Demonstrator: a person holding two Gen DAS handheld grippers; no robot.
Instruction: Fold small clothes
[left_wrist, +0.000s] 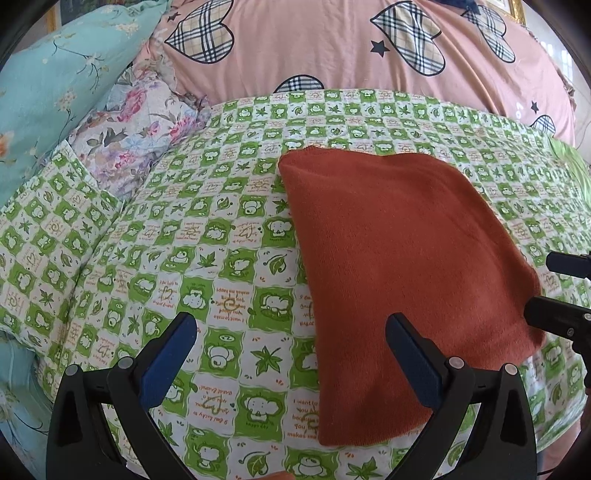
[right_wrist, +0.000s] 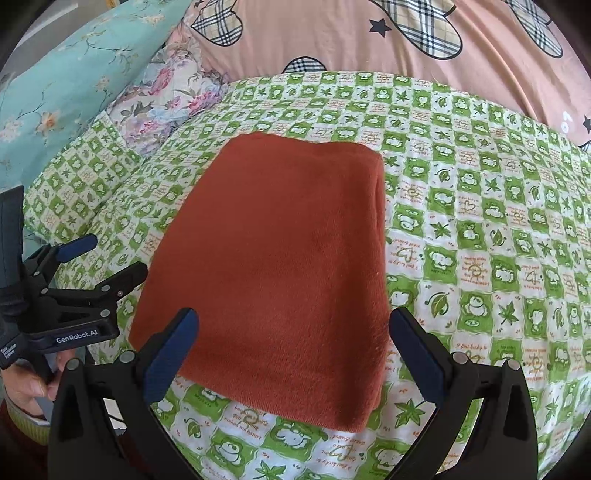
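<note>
Left wrist view: the left tool (left_wrist: 291, 354) hangs with its jaws spread wide and nothing between them, over the green sheet (left_wrist: 184, 258) of the bed. The rust cloth (left_wrist: 399, 266) lies flat, already a tidy folded rectangle, off to that tool's right; only the right-hand finger overlaps its near-left edge. The right tool (left_wrist: 554, 291) peeks in at the cloth's far right side.

Right wrist view: the right tool (right_wrist: 293, 354) is spread too, empty, and squarely in line with the cloth (right_wrist: 280, 266). The long axis runs straight away from it. The left tool (right_wrist: 110, 258) sits just beside the cloth's left edge, also agape. I'd say the right is better placed for the near edge.
</note>
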